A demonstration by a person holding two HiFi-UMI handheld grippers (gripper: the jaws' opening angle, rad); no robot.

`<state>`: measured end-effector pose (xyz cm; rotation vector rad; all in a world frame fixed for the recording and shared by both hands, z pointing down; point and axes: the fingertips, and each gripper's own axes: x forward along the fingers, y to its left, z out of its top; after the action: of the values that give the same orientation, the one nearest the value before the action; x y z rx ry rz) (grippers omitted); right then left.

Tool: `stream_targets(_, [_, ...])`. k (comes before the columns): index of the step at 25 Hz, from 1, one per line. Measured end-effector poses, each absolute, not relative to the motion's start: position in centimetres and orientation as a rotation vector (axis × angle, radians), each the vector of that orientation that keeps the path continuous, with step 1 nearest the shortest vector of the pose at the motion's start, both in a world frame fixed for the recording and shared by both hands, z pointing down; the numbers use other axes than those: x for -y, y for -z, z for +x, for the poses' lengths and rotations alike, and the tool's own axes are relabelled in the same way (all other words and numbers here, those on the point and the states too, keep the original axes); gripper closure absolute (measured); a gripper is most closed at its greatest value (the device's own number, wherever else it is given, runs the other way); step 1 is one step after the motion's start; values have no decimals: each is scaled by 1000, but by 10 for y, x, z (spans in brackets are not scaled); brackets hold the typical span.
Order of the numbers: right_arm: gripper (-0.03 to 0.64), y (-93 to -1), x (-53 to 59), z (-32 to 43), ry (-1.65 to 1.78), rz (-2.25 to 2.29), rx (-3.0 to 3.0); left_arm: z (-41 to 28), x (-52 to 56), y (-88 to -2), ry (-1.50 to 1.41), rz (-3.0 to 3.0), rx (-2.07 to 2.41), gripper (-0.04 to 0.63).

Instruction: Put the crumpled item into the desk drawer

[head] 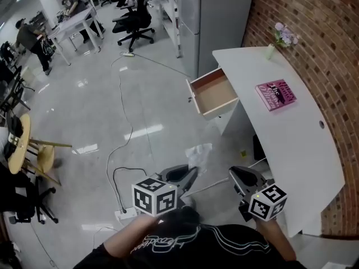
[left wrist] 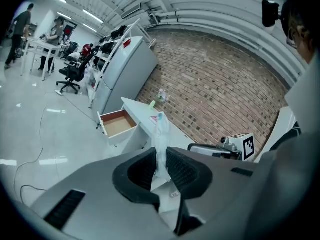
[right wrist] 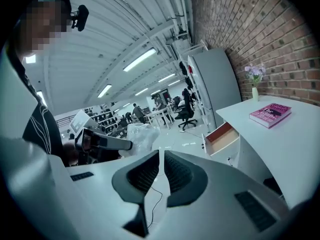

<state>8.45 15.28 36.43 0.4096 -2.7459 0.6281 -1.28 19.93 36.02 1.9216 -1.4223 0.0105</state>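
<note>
Head camera is sitting on my head, looking forward and steeply down. It is taking in my left gripper [head: 194, 171] at lower left and my right gripper [head: 233, 174] beside it, both close. The floor [head: 84, 111], desk [head: 291, 133] and drawer [head: 213, 94] are lying further ahead.

Left gripper camera is riding just behind its jaws, wide-angle, and looking along them toward the drawer [left wrist: 119, 123]. It is catching my right gripper [left wrist: 200, 148] at its right.

Right gripper camera is looking along its own jaws likewise, catching my left gripper [right wrist: 129, 145] at its left.

All three views are sharing desk and drawer.
</note>
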Motion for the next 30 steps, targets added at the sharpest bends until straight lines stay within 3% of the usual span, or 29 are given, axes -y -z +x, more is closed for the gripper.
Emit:
stream_targets(8, [560,-362,-86,9,-606,493,2744,-106,-131,-379,8,1902,1407,523])
stream_targets(19, [560,-382,-4,-34,-605,523,2739,-143,-42,-393,15,1893,1391,524])
stream_targets(30, [560,-419,157,-91,-721,543,2727,-179,136,-441,-75,1826,1308,523])
